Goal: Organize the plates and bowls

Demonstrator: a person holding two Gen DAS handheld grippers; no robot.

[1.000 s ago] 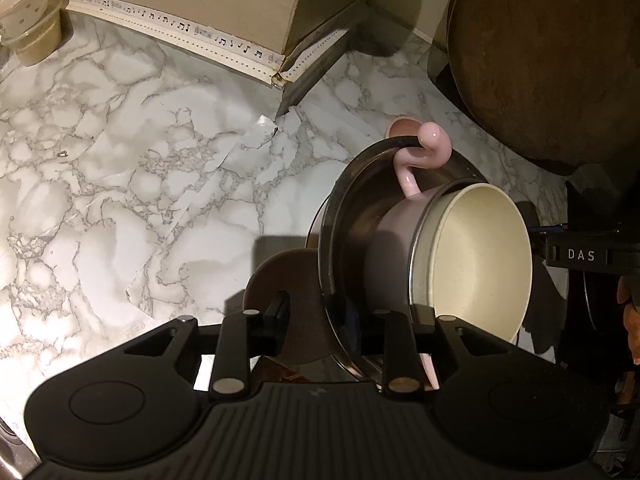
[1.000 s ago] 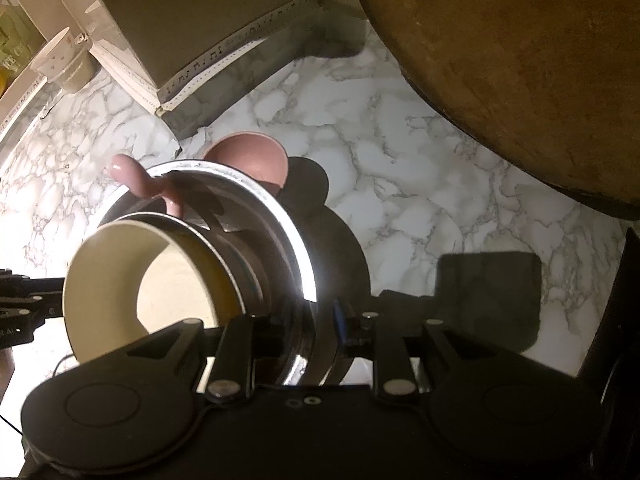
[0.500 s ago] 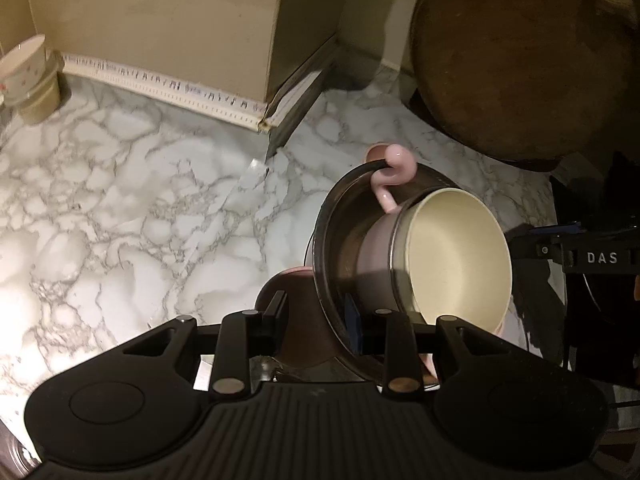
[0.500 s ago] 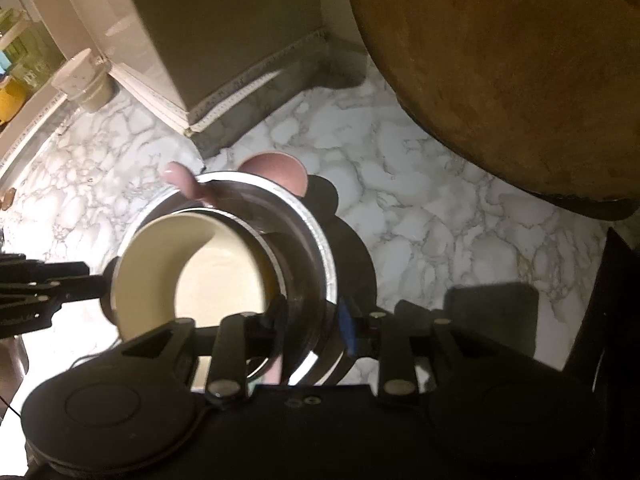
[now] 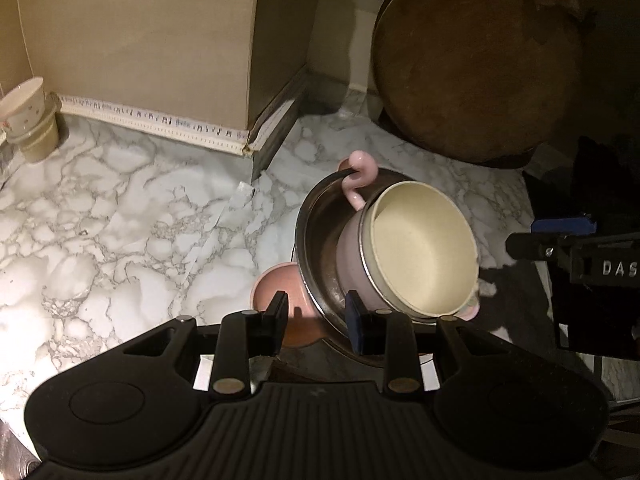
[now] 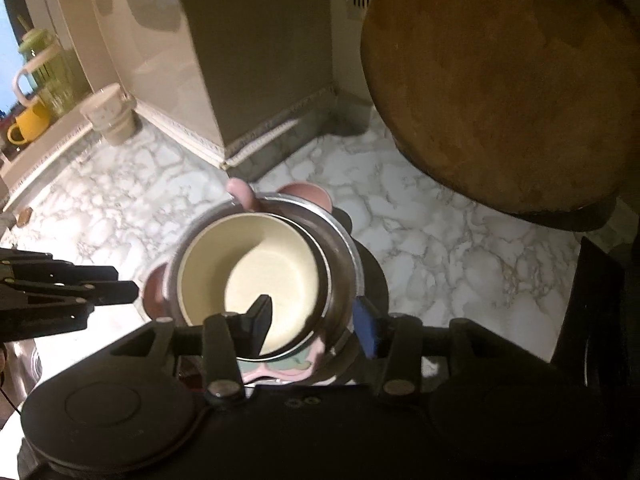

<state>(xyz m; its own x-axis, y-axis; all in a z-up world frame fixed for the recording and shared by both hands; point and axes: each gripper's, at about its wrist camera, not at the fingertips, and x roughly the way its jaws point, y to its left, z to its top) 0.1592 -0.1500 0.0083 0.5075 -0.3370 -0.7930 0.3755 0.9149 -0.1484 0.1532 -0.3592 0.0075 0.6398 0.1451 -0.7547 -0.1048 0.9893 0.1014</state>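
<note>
- The marble counter is lying under everything, white with grey veins, and bright light is falling on its left part.
- A big round wooden board is leaning up at the back right corner of the counter, next to a beige wall block that is sticking out onto the back edge.
- The steel bowl is sitting near the middle of the counter, closer to the front edge, and it is looking tilted in the left view.
- The pink pot with the cream inside is sitting in the steel bowl, leaning against its rim. Its curly pink handle is poking up over the back rim of the bowl.
- A flat pink dish is lying under the steel bowl and peeking out at its left side and at the back.
- The left gripper is reaching over the front left rim of the steel bowl. Its fingers are spread apart and are not squeezing anything; the bowl's rim is passing through the gap between them.
- The right gripper is coming from the other side with its jaws wide apart. One finger is hanging over the inside of the pink pot and the blue-padded one is sitting just outside the steel bowl, so it is not gripping them.
- Two small cups, one stacked in the other, are standing at the back left edge of the counter, well apart from the bowls.
- A yellow mug and a green jug are standing on a ledge far to the left.
</note>
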